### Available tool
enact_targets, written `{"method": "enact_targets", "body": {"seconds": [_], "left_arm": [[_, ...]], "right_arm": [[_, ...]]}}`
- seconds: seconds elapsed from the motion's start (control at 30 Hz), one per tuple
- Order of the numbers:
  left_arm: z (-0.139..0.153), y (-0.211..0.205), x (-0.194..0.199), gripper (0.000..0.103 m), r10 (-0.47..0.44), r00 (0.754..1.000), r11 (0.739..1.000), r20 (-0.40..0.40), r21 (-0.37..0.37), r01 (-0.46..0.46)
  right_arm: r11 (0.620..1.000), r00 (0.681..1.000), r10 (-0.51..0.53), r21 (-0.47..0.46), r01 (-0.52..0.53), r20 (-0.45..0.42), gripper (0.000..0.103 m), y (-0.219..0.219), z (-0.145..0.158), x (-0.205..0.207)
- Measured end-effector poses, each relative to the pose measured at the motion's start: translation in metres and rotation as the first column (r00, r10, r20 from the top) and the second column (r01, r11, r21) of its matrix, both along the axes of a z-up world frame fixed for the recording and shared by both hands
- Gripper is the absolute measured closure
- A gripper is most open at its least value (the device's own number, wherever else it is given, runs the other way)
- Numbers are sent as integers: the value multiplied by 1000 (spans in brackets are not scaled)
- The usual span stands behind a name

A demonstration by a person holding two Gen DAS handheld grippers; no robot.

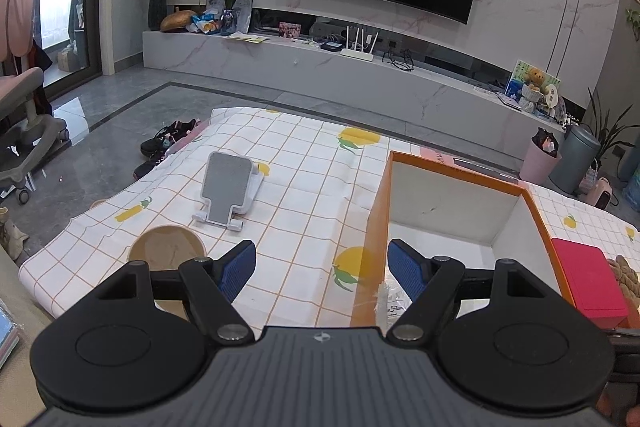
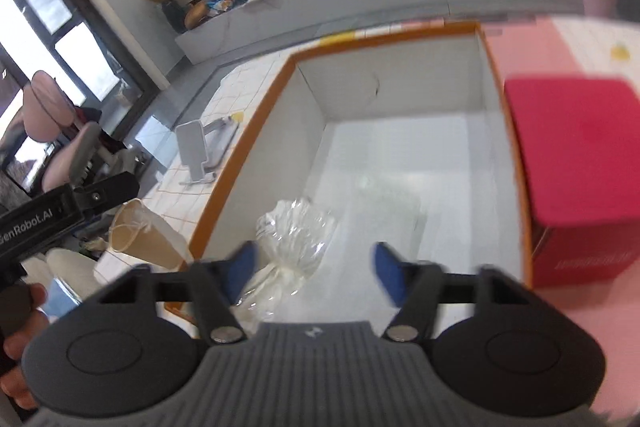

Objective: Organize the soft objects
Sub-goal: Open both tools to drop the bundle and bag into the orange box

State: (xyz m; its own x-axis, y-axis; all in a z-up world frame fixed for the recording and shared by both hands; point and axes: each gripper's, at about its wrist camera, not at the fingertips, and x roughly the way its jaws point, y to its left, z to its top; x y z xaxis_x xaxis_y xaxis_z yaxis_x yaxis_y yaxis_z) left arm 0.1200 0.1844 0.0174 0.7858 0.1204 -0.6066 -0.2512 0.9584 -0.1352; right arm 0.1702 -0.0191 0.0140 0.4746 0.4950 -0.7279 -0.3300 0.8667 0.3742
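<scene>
A soft bundle wrapped in clear plastic [image 2: 290, 239] is seen lying inside the orange-edged box [image 2: 256, 131], in the near left corner of its white floor, close against the left wall. The right gripper [image 2: 314, 269] is held just above it, and its blue fingers [image 2: 242, 267] are spread apart with nothing pressed between them; the bundle sits beside the left finger and is not gripped. This view is blurred, so fine detail of the bundle cannot be made out.

The left gripper [image 1: 322, 269] is held over the near left wall of the same box [image 1: 456, 173], its fingers [image 1: 240, 267] wide apart and empty. A scrap of the clear wrap [image 1: 390, 301] is glimpsed just inside the wall, near the right finger.

The box stands on a worktop covered with a checked, lemon-printed cloth [image 1: 296, 163]. A red box [image 1: 592, 279] is placed just beside its right wall, with something woven and tan [image 1: 626, 273] partly seen beyond it. A phone stand [image 1: 230, 189] and a round tan dish [image 1: 166, 251] are set to the left.

It is judged that one soft item is already stored, and the rest of the box is bare. The woven item may be left to sort, though this cannot be told for certain.
</scene>
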Motion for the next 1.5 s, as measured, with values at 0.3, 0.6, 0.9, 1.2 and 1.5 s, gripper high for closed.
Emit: {"method": "enact_targets", "body": {"seconds": [0.3,0.6,0.9,1.2,1.5], "left_arm": [[-1,-7,0,15,-21,1000,1000,-4,21,21],[-4,-3,0,15,-14,1000,1000,-11,-10,14],[-2,-4,0,15,-4,1000,1000,-17,-15,4],[0,-6,1,15,-8,1000,1000,-17,14,8],[-1,-13,2,15,-24,999,999,-22,31,24]], "right_arm": [[982,977,132,-111,-152,-166,103,50,-52,39],[996,957,-6,-89,-21,-291,101,20,-67,65],[944,1000,10,-330,-16,-19,99,16,-35,50],[932,941,68,-316,-178,-330,101,37,-85,96],[989,927,56,-105,-101,-371,98,37,-93,106]]}}
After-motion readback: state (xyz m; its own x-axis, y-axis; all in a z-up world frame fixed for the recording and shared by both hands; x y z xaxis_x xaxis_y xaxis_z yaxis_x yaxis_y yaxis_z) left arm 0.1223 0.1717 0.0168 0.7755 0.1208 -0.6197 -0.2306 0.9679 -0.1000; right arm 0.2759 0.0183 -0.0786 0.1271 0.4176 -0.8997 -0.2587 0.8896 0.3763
